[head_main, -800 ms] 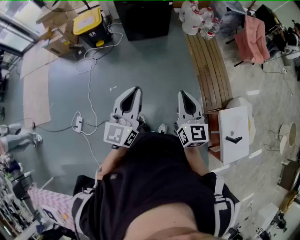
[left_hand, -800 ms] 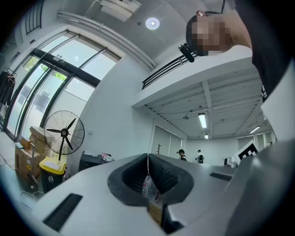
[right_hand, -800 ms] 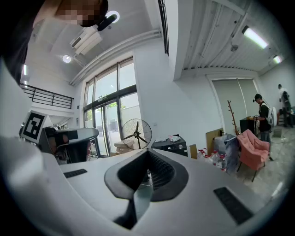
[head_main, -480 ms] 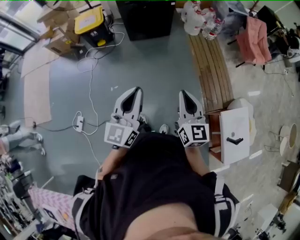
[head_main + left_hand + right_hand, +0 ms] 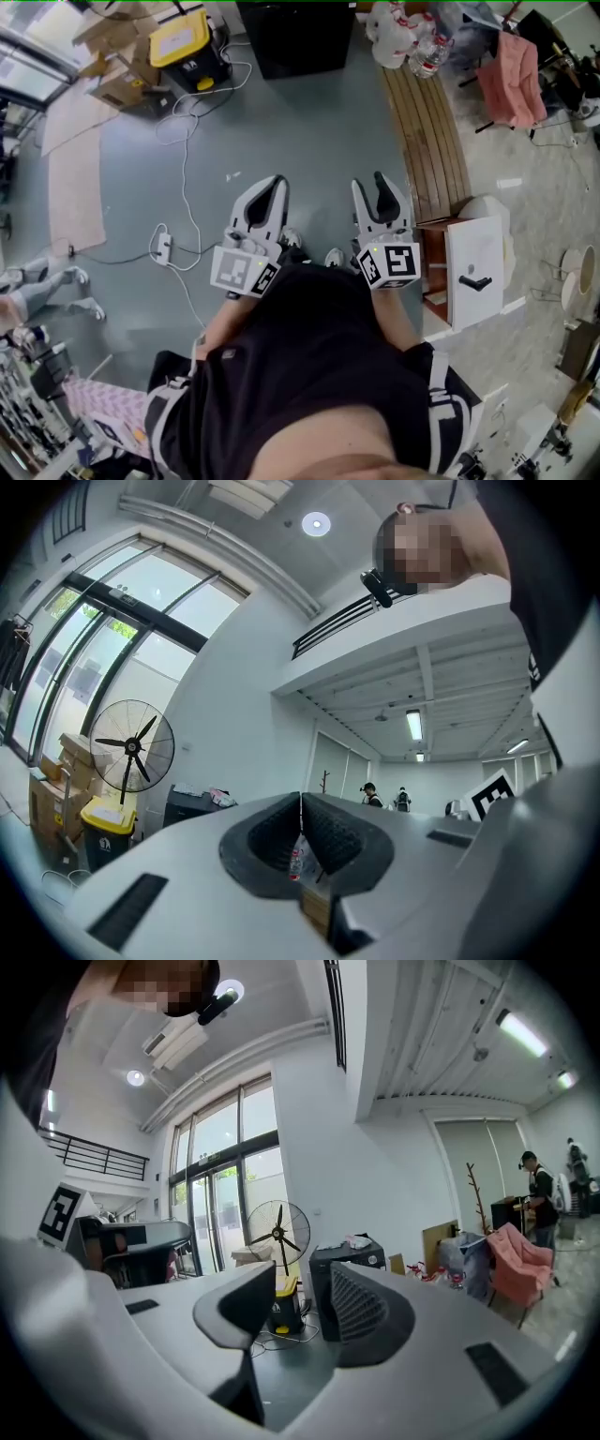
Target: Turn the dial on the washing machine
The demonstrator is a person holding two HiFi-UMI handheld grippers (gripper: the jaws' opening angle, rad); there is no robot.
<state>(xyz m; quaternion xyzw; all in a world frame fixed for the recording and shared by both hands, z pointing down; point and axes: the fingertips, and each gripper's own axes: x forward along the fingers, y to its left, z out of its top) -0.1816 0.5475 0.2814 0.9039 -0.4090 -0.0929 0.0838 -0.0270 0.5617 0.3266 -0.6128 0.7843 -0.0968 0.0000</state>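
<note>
Your right gripper point(image 5: 368, 183) held its jaws parted and empty; your left gripper point(image 5: 274, 180) had them pressed together on nothing; the dark machine point(image 5: 342, 1279), likely the washer, stood well ahead of both; you needed to walk up and square 1 gripper on its dial.

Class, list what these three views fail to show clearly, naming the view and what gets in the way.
1. Black cabinet: the head view's top edge cuts it off. In the right gripper view the right tool covers part of it, and any dial is too small to tell.
2. Floor: in the head view, the torso hides the part under the person.
3. Distant people: left gripper view, too small.
</note>
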